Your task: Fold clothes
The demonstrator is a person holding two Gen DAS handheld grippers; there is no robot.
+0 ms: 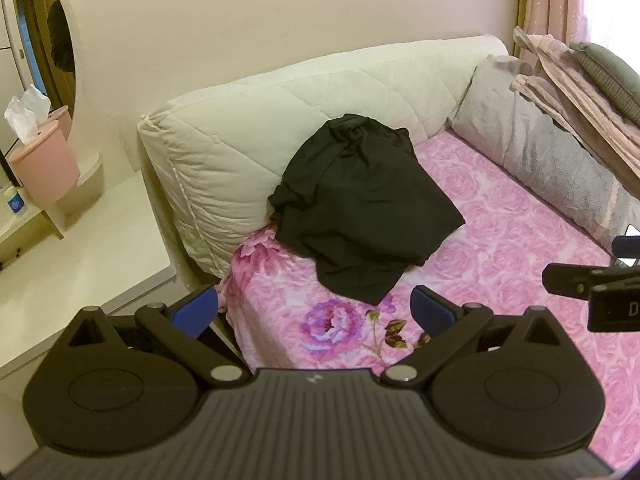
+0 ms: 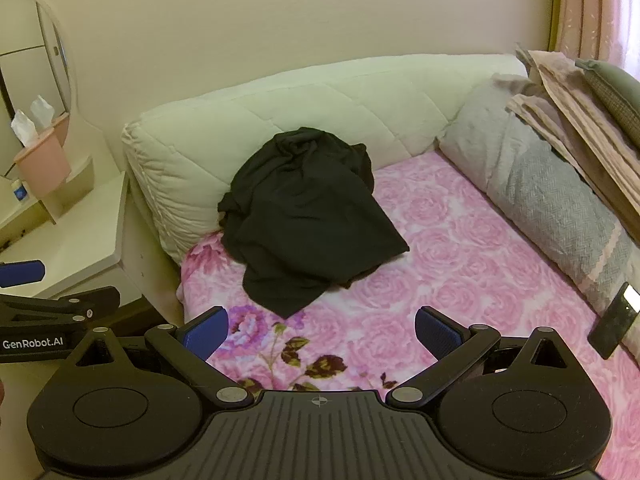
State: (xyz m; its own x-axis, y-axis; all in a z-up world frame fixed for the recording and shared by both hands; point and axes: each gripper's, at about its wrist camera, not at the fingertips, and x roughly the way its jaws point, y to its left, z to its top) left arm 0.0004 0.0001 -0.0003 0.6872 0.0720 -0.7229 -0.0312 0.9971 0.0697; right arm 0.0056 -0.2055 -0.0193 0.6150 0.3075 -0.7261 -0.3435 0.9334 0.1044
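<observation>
Blue-padded, both my left claw (image 1: 314, 306) and right claw (image 2: 322, 330) hang spread and empty above the pink sheet (image 2: 460, 280), well short of the black garment (image 2: 304, 216) crumpled against the headboard (image 2: 320, 100), so a blind pinch could bunch several layers or snag the sheet.

Bed (image 1: 500, 264) with pink rose-print cover. Crumpled black garment (image 1: 360, 208) at head end near left corner, leaning on cream quilted headboard (image 1: 248, 128). Grey rolled blanket (image 1: 548, 160) along right edge; phone (image 2: 616, 324) propped against it.
</observation>
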